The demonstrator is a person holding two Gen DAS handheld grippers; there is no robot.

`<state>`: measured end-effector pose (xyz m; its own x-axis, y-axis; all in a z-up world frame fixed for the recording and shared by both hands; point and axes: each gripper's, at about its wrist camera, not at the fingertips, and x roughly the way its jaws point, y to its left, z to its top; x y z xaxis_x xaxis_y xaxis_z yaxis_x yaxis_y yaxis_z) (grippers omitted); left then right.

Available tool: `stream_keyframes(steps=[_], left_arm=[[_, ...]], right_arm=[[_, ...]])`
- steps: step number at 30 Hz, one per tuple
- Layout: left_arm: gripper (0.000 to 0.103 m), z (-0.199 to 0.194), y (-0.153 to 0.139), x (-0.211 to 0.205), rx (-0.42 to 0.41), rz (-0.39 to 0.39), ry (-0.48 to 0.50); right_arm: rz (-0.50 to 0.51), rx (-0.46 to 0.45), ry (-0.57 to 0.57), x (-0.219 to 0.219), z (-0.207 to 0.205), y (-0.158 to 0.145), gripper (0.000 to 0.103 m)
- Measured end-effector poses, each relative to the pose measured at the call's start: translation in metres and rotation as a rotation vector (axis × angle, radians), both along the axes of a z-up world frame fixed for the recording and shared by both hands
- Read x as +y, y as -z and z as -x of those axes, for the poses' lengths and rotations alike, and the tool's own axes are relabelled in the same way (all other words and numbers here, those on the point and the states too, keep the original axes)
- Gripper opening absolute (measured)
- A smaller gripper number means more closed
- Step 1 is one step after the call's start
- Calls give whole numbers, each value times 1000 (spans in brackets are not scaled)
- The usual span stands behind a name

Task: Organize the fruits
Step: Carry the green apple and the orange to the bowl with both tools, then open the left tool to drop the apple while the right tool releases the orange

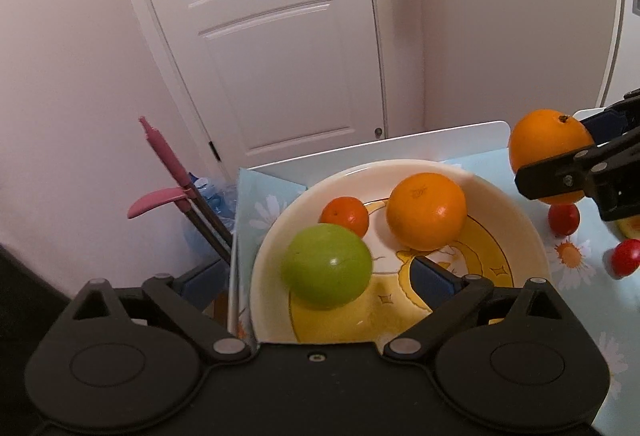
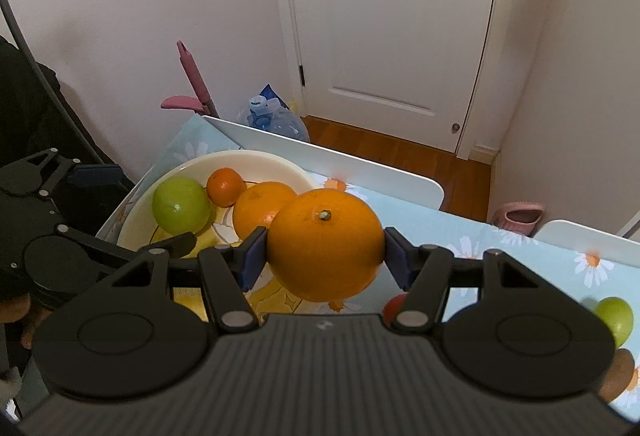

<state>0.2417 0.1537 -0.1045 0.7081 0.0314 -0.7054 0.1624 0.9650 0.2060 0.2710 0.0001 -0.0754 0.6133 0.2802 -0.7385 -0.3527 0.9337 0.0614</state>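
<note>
The right gripper is clamping an orange beside the bowl, the left gripper gaping; a loose release risks rolling off the bench.

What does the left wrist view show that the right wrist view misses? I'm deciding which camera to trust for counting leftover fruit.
Only the left wrist view shows two whole red fruits on the tablecloth. Only the right wrist view shows a green fruit off the plate, a brown fruit, and a pink slipper on the floor. Both share the plate holding a green apple, a small orange and a large orange, plus the held orange in the right gripper.
</note>
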Motion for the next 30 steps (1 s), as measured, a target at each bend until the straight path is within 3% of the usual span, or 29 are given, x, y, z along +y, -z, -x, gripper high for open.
stream_keyframes(steps=[14,30], left_arm=[[101,46,-24,-2,7,31,-100],[101,89,-20,-2,32,58,-198]], right_arm=[[31,-12,-109,9,11,-12,76],[78,38,-245,41,15,34,76]])
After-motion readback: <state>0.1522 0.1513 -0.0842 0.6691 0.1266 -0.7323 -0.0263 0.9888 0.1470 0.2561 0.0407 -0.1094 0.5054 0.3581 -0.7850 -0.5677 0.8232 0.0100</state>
